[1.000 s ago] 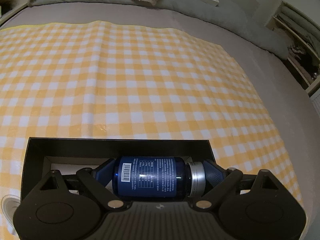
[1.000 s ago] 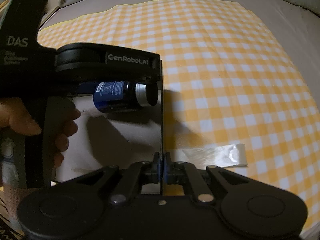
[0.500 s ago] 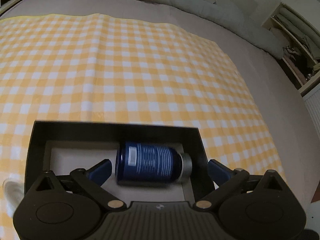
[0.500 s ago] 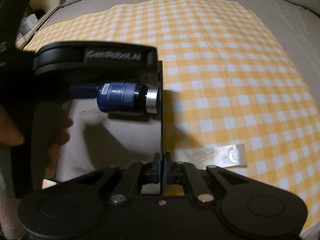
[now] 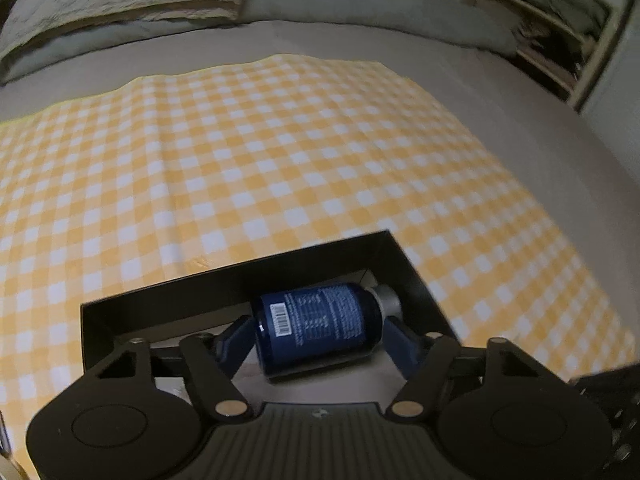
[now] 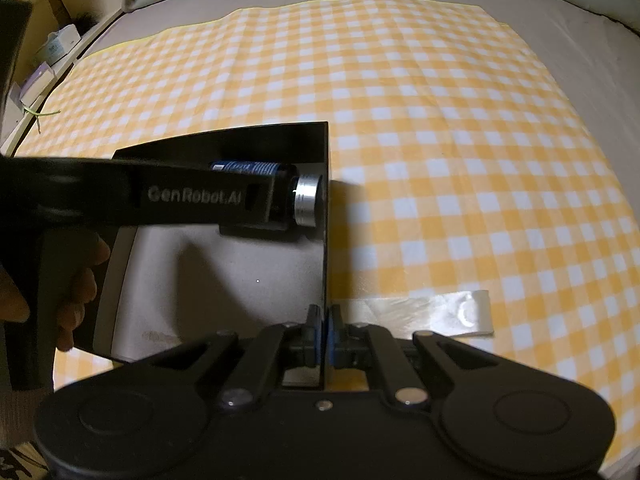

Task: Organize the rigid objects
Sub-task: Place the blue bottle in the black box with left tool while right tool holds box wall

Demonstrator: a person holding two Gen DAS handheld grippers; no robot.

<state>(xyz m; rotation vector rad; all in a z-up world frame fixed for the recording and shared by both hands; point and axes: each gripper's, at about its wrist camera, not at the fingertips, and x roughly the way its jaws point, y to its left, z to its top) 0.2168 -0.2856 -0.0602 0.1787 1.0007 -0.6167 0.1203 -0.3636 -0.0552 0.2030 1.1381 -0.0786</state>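
Note:
A dark blue bottle (image 5: pixel 316 328) with a silver cap lies on its side in the far right corner of a black open box (image 5: pixel 168 296). My left gripper (image 5: pixel 316 344) is open, its fingers apart on either side of the bottle, not gripping it. In the right wrist view the bottle (image 6: pixel 280 196) is partly hidden behind the left gripper's body. My right gripper (image 6: pixel 324 336) is shut on the box's right wall (image 6: pixel 326 240) near the front corner.
The box sits on a yellow and white checked cloth (image 5: pixel 280 160) spread over a grey bed. A strip of clear tape (image 6: pixel 440 312) lies on the cloth right of the box. Pillows (image 5: pixel 120 4) lie at the far end. Shelves stand at the sides.
My left gripper let go of the bottle and opened. The bottle now lies on the box floor in the far right corner. My left gripper has tilted. My right gripper has not moved.

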